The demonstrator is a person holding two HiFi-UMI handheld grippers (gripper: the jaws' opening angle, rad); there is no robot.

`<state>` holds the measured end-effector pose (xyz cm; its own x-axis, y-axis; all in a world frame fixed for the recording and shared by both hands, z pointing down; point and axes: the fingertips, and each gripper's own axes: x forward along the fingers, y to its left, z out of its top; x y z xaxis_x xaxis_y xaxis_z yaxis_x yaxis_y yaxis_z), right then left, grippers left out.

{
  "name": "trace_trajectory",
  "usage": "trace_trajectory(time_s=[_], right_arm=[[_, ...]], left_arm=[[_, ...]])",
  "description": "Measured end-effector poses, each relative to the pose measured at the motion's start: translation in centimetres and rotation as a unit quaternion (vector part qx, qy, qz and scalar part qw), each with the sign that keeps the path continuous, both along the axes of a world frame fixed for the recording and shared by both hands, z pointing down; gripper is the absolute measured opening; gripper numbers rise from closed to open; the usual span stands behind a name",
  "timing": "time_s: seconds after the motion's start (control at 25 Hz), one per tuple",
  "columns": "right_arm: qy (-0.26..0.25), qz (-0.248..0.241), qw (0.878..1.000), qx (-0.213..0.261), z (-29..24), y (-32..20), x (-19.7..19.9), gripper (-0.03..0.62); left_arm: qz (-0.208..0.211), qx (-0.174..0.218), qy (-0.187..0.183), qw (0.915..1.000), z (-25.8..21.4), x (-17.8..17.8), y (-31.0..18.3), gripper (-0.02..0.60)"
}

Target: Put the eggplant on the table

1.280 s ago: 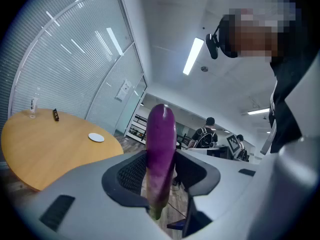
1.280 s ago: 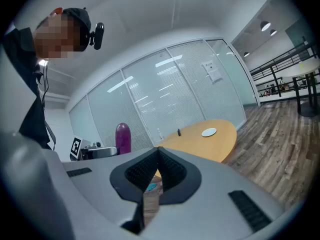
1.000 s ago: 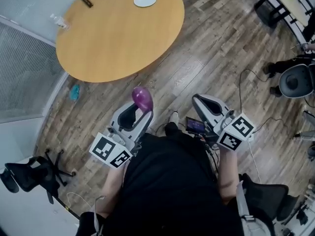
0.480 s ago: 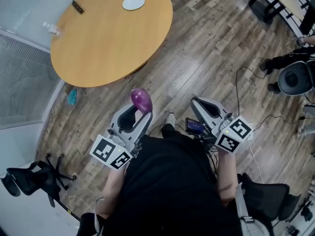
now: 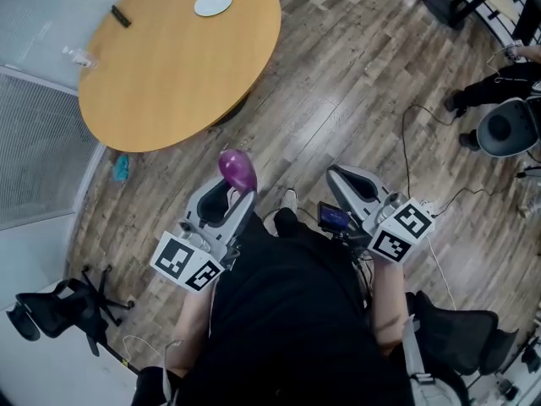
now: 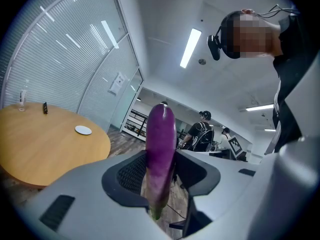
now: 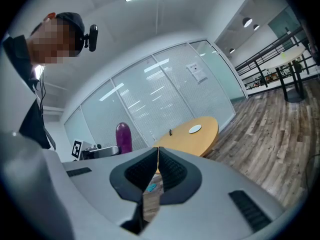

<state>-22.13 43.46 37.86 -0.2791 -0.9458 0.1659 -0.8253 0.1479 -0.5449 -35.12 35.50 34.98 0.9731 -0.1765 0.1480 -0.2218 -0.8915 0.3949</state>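
A purple eggplant (image 5: 237, 169) stands upright out of my left gripper (image 5: 226, 200), whose jaws are shut on its lower half; in the left gripper view the eggplant (image 6: 160, 154) fills the middle, green stem end down. The round wooden table (image 5: 169, 57) lies ahead and to the left, apart from both grippers. My right gripper (image 5: 353, 183) is held over the floor with its jaws shut and nothing between them; in the right gripper view the eggplant (image 7: 124, 137) shows at the left and the table (image 7: 192, 134) beyond.
On the table sit a white plate (image 5: 212, 3), a small dark object (image 5: 122, 16) and a clear item (image 5: 78, 56). A teal thing (image 5: 122, 167) lies on the wood floor by the glass wall. An office chair (image 5: 51, 307) stands lower left; a person and chair (image 5: 507, 134) are at right.
The table has shifted up and left in the head view as I turn or step. Both grippers keep their pose, and the eggplant stays held in the left one.
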Motion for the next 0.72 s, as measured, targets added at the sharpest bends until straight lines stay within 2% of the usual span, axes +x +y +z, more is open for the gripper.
trace_trajectory(time_s=[0.36,0.72], right_arm=[[-0.006,0.009,1.000,-0.007,0.7,0.8,0.1,0.018],[-0.005,0.038,0.999,0.002,0.2,-0.1,1.9,0.018]], left_arm=[[0.014,-0.011,-0.004,0.9998,0.8,0.9,0.0,0.192],[0.052,-0.005,-0.003,0.9986,0.8,4.0,-2.1,0.192]])
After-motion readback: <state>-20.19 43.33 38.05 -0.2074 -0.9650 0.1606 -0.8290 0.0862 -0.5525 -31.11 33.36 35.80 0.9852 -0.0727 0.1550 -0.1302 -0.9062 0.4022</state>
